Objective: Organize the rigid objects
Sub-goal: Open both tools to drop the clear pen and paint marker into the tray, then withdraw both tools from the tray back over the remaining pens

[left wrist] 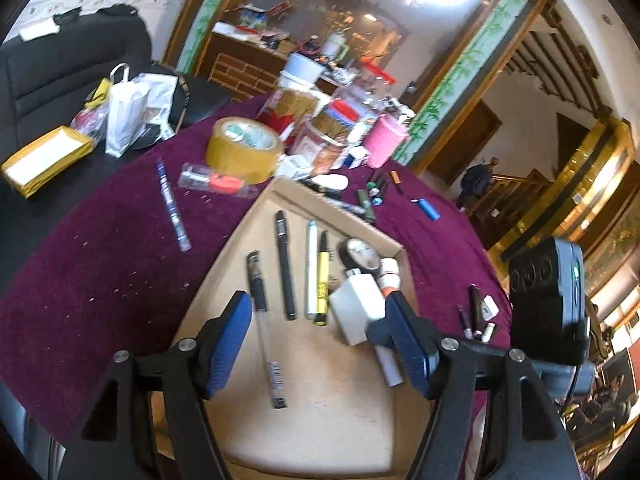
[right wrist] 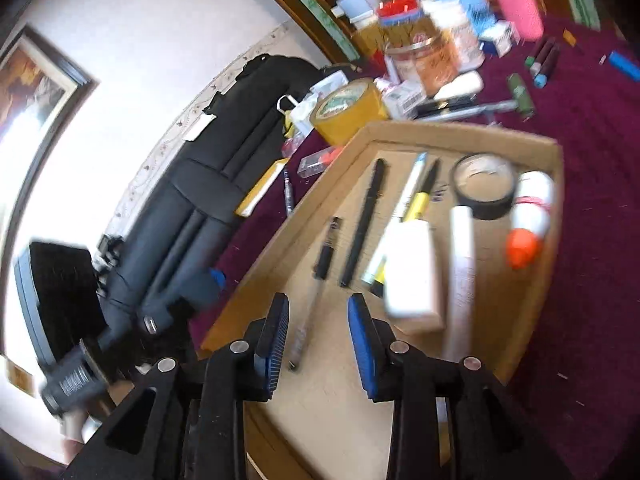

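A shallow cardboard tray point(left wrist: 280, 200) point(right wrist: 460, 132) lies on the purple cloth. It holds a black pen point(left wrist: 285, 268) point(right wrist: 364, 220), a yellow marker point(left wrist: 322, 280), a white box point(left wrist: 356, 312) point(right wrist: 410, 268), a black tape roll point(left wrist: 362, 258) point(right wrist: 484, 188) and a glue bottle point(right wrist: 532, 208). My left gripper point(left wrist: 318, 304) hovers open over the tray, its pads touching nothing. My right gripper point(right wrist: 318, 306) is open too. A clear pen point(left wrist: 266, 336) point(right wrist: 308, 320) lies between its pads, clear of both.
A yellow packing tape roll point(left wrist: 244, 148) point(right wrist: 352, 108), jars and a pink container point(left wrist: 384, 140) crowd the cloth beyond the tray. A blue pen point(left wrist: 172, 204), several markers point(left wrist: 372, 196) and a blue lighter point(left wrist: 428, 208) lie loose. A black seat point(right wrist: 208, 200) stands to the left.
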{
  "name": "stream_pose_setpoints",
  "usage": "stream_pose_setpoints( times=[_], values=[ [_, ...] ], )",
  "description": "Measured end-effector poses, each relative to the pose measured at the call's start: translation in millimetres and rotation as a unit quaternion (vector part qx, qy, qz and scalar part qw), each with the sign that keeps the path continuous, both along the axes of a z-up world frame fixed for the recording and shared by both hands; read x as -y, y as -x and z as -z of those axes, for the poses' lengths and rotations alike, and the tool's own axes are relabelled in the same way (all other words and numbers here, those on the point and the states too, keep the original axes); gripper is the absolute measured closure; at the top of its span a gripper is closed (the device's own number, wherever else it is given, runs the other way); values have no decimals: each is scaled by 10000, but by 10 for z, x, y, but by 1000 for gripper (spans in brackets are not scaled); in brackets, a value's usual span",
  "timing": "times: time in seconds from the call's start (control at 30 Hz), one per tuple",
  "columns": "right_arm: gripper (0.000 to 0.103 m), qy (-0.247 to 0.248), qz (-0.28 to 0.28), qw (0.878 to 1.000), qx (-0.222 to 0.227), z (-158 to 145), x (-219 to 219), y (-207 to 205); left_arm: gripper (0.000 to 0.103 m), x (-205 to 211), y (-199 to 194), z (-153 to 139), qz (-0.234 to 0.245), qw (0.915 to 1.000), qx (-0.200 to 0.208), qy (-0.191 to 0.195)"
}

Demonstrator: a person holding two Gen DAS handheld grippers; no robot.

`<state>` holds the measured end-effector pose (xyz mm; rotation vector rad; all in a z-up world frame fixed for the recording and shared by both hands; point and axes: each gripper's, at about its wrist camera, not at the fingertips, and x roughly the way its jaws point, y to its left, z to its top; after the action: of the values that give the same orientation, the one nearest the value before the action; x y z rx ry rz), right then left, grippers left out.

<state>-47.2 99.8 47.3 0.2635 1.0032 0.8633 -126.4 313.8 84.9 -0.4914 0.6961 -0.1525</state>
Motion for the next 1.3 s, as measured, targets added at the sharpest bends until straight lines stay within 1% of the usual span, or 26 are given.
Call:
stream_pose_setpoints(
  times=[0.03,0.07,0.13,0.23,0.3,0.33,0.37,0.4,0.47,0.53,0.63,0.7,0.87,1.0,1.1,1.3],
  values=[
    [67,50,88,9999,139,-18,113,90,32,42,11,-19,43,10000,57,-67],
    [63,112,270,9993,242,-25,254,172,28,82,18,-28,71,9998,88,-141],
    [56,87,697,9970,322,3,584,298,27,190,1,-20,164,9995,119,-232],
    [55,-87,1355,9906,176,101,1051,438,27,402,-74,31,441,9989,40,-119],
    [55,-62,1754,9844,112,158,1338,522,27,567,-104,56,656,9978,-12,-53],
    [53,-12,1984,9801,118,193,1505,590,27,678,-98,51,773,9970,-9,-70],
    [50,-17,2116,9773,120,198,1606,613,27,789,-74,38,883,9960,6,-114],
    [48,-62,2283,9735,105,213,1770,654,27,882,-46,26,985,9950,26,-151],
    [48,-183,2536,9671,30,288,2029,753,27,1075,20,12,1176,9926,45,-289],
    [48,-261,2683,9630,-29,336,2186,807,27,1235,59,17,1320,9904,18,-405],
    [48,-266,2860,9579,-35,375,2326,827,27,1385,92,23,1423,9886,-40,-484],
    [48,-261,2877,9574,10,370,2355,851,27,1477,127,9,1490,9875,-33,-508],
    [48,64,2966,9548,166,375,2362,924,27,1731,178,-4,1683,9837,-2,-637],
    [48,294,3144,9487,175,419,2466,968,27,1909,164,60,1866,9806,-60,-589],
    [48,450,3273,9435,249,414,2553,1010,27,2054,146,120,2083,9765,-124,-540],
    [48,486,3499,9353,204,449,2662,1039,27,2241,210,155,2395,9691,-118,-583]
  ],
)
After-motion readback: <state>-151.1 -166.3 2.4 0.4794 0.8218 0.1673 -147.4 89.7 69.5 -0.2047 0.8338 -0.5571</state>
